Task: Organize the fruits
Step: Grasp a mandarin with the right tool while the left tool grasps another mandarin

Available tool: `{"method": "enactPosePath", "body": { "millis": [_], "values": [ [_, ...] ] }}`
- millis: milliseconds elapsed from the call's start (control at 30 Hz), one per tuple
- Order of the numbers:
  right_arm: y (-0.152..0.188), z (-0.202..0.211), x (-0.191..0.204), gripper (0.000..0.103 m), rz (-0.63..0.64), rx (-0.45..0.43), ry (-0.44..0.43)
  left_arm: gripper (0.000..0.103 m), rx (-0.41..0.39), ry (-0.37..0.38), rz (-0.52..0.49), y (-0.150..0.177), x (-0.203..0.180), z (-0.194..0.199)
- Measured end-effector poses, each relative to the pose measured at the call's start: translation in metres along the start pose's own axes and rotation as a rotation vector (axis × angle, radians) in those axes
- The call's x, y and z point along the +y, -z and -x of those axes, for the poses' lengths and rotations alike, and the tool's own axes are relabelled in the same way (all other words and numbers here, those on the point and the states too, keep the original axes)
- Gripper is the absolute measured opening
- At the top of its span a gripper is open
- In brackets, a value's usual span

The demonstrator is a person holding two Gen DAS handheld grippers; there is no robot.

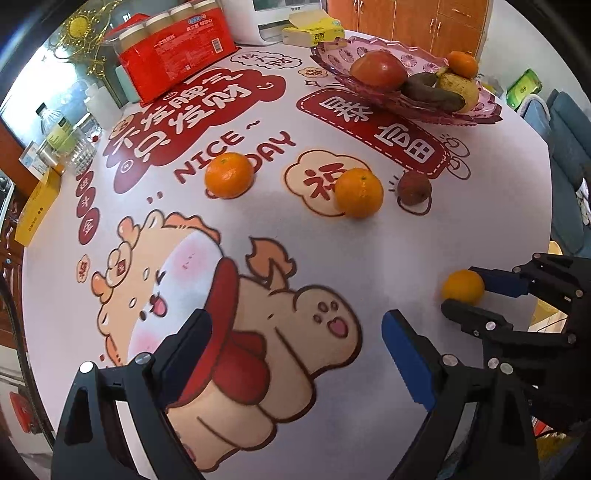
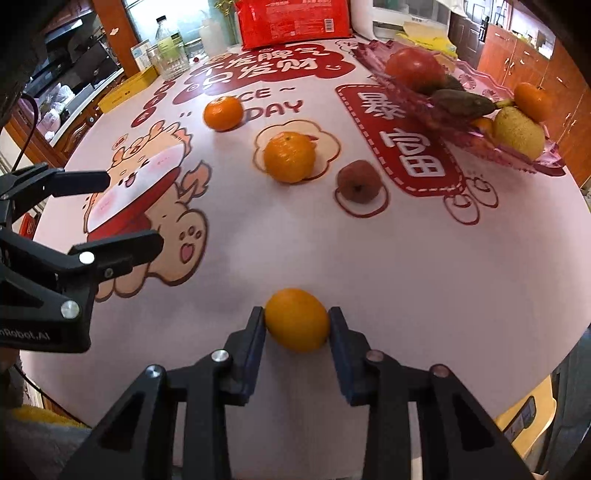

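My right gripper [image 2: 297,325] is shut on a small orange [image 2: 297,320] near the table's front edge; it also shows in the left wrist view [image 1: 462,287]. My left gripper [image 1: 297,332] is open and empty above the cartoon print. Two oranges [image 1: 229,175] [image 1: 359,192] and a dark red wrinkled fruit [image 1: 414,188] lie on the cloth. A pink glass fruit plate [image 1: 332,61] at the far right holds a red apple [image 1: 377,70], a dark sweet potato, a pear and an orange.
A red pack of cups [image 1: 173,55], bottles [image 1: 70,136], a yellow box [image 1: 37,210] and a tissue box [image 1: 314,29] stand along the table's far and left edges. The table edge lies close on the right.
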State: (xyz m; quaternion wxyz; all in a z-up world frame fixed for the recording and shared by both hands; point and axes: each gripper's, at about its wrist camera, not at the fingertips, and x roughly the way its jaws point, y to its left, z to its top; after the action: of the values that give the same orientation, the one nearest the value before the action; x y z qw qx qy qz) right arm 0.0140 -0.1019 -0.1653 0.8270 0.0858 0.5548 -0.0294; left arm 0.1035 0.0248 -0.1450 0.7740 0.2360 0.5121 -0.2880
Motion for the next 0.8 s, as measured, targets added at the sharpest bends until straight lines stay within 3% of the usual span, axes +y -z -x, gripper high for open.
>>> {"method": "enactPosePath", "body": {
  "millis": [600, 800],
  "values": [
    [-0.014, 0.006, -0.078, 0.034, -0.109, -0.004, 0.014, 0.091, -0.032, 0.035, 0.162, -0.073, -0.026, -0.043],
    [-0.025, 0.009, -0.097, 0.034, -0.097, -0.007, 0.007, 0.069, -0.001, 0.042, 0.176, -0.087, -0.033, -0.056]
  ]
}}
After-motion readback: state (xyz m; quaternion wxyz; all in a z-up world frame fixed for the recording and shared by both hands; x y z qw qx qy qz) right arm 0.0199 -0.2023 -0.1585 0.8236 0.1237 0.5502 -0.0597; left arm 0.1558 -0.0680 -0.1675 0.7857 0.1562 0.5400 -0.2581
